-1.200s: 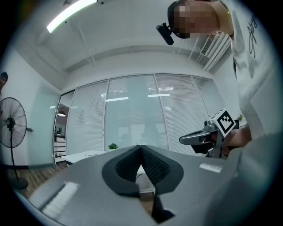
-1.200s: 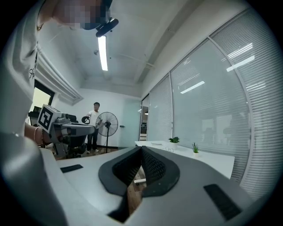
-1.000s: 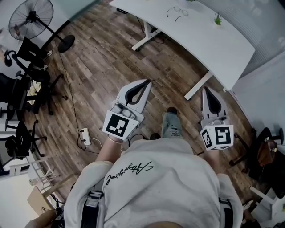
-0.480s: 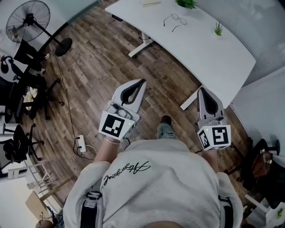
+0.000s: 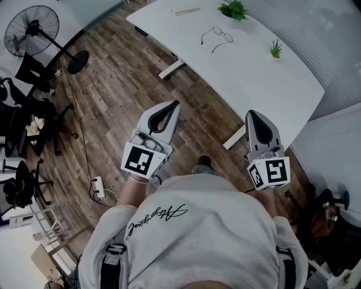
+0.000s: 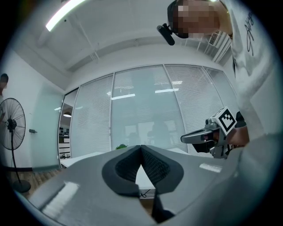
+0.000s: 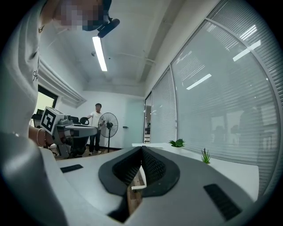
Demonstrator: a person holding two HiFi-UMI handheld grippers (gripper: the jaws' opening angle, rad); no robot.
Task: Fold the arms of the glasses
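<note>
A pair of thin-wire glasses (image 5: 215, 37) lies with its arms spread on the white desk (image 5: 265, 79) at the top of the head view, far ahead of both grippers. My left gripper (image 5: 176, 104) is held level over the wooden floor, jaws shut and empty. My right gripper (image 5: 251, 114) is held level close to the desk's near edge, jaws shut with nothing in them. In the left gripper view the left gripper (image 6: 141, 146) points at the desk (image 6: 84, 156) and the right gripper (image 6: 182, 139) shows at the right. The right gripper view shows the right gripper (image 7: 142, 147) with tips together.
Two small green plants (image 5: 234, 8) (image 5: 276, 49) and a flat strip (image 5: 186, 10) stand on the desk. A standing fan (image 5: 31, 31), office chairs (image 5: 22, 121) and a power strip (image 5: 98, 187) with cable are at the left. A person (image 7: 96, 128) stands by the fan.
Both grippers and the person holding them have advanced toward the desk; the desk and glasses now sit lower and nearer in the head view. Both jaws stayed shut.
</note>
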